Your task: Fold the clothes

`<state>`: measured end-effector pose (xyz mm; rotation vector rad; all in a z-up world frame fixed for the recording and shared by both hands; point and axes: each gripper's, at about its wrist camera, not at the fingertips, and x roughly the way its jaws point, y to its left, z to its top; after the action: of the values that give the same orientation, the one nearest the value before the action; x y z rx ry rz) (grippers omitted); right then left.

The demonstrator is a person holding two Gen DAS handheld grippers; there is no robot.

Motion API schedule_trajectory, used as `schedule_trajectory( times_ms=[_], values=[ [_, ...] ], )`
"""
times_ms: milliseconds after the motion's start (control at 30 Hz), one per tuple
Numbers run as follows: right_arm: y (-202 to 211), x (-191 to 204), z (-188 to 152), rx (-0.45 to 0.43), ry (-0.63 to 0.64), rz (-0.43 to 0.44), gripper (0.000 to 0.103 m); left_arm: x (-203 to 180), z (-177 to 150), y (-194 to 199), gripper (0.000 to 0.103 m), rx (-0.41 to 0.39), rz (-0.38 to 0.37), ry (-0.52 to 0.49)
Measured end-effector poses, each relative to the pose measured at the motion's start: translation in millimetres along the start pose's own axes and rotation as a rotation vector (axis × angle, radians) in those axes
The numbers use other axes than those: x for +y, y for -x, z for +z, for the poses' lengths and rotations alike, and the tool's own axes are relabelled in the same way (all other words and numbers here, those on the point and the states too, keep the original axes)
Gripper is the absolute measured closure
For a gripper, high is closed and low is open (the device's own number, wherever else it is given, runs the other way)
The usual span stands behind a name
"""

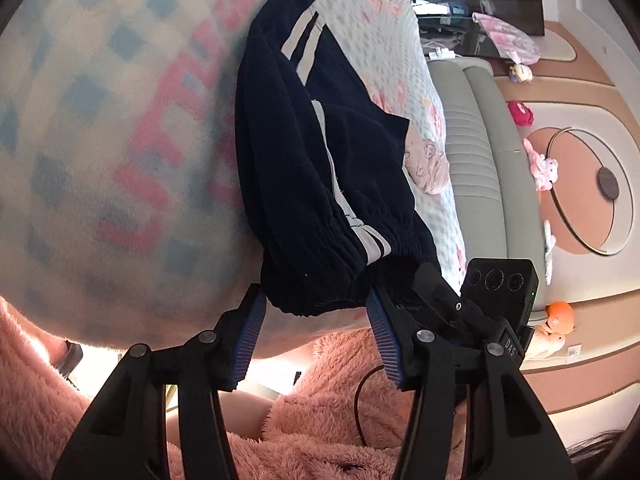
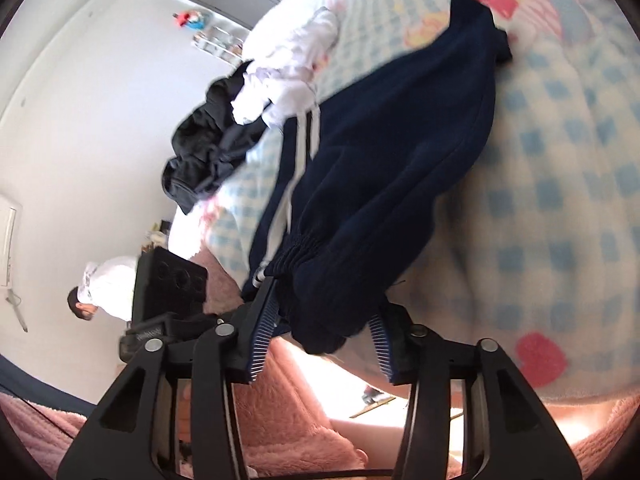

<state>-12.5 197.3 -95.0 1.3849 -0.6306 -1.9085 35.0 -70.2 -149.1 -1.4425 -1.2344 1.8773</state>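
holding a pair of navy trousers (image 1: 320, 168) by the gathered waistband, i have my left tool (image 1: 316, 312) clamped on one end of the elastic and my right tool (image 2: 326, 320) clamped on the other end, each with dark fabric bunched between its blue ribbed pads. the trousers, with white side stripes (image 2: 300, 136), stretch away from both tools and lie across a bed blanket (image 1: 120, 140) checked in pale blue and cream with pink prints. near the far edge of the bed sits a heap of black and white clothes (image 2: 248, 112). fluffy pink sleeves (image 1: 328, 408) show beneath the tools.
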Motion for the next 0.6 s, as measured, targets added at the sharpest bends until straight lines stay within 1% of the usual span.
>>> schedule_trajectory(
  times_ms=[33,67,100,133,200,233,300,367,433,467,533,600],
  values=[
    [3.6,1.3,1.7,-0.017,0.005,0.004,0.06,-4.3,-0.7,1.3,0.056,-0.003,-0.015,-0.022],
    [7.0,2.3,3.0,-0.032,0.014,-0.011,0.06,-10.1,-1.2,3.6,0.065,-0.008,-0.027,-0.062],
    [9.7,2.7,3.6,-0.038,0.016,-0.034,0.06,-17.8,-0.5,6.2,0.066,-0.019,-0.016,-0.101],
    [12.3,2.9,4.1,-0.043,0.017,-0.056,0.06,-26.7,1.7,9.0,0.067,-0.039,-0.001,-0.134],
    [19.2,4.4,2.7,-0.054,0.016,-0.067,0.058,-35.6,10.3,14.9,0.067,-0.068,-0.017,-0.15],
    [22.8,5.0,2.3,-0.055,0.018,-0.066,0.055,-40.0,14.5,17.7,0.067,-0.082,-0.024,-0.158],
    [29.8,7.3,2.0,-0.055,0.027,-0.077,0.051,-49.0,23.3,18.4,0.067,-0.099,-0.016,-0.187],
    [36.1,15.1,1.2,-0.063,0.062,-0.156,0.051,-54.3,33.4,17.9,0.067,-0.106,-0.014,-0.207],
    [40.7,25.4,-1.0,-0.084,0.114,-0.265,0.051,-57.5,42.2,16.3,0.067,-0.106,-0.028,-0.207],
    [41.6,27.2,-1.8,-0.08,0.132,-0.308,0.051,-60.4,46.9,12.7,0.066,-0.111,-0.031,-0.215],
    [33.7,24.2,-2.1,-0.04,0.139,-0.32,0.051,-58.6,57.0,7.8,0.065,-0.119,0.005,-0.233],
    [25.4,21.0,-2.3,0.0,0.145,-0.329,0.051,-54.4,69.6,1.4,0.065,-0.101,0.025,-0.224]
  ],
)
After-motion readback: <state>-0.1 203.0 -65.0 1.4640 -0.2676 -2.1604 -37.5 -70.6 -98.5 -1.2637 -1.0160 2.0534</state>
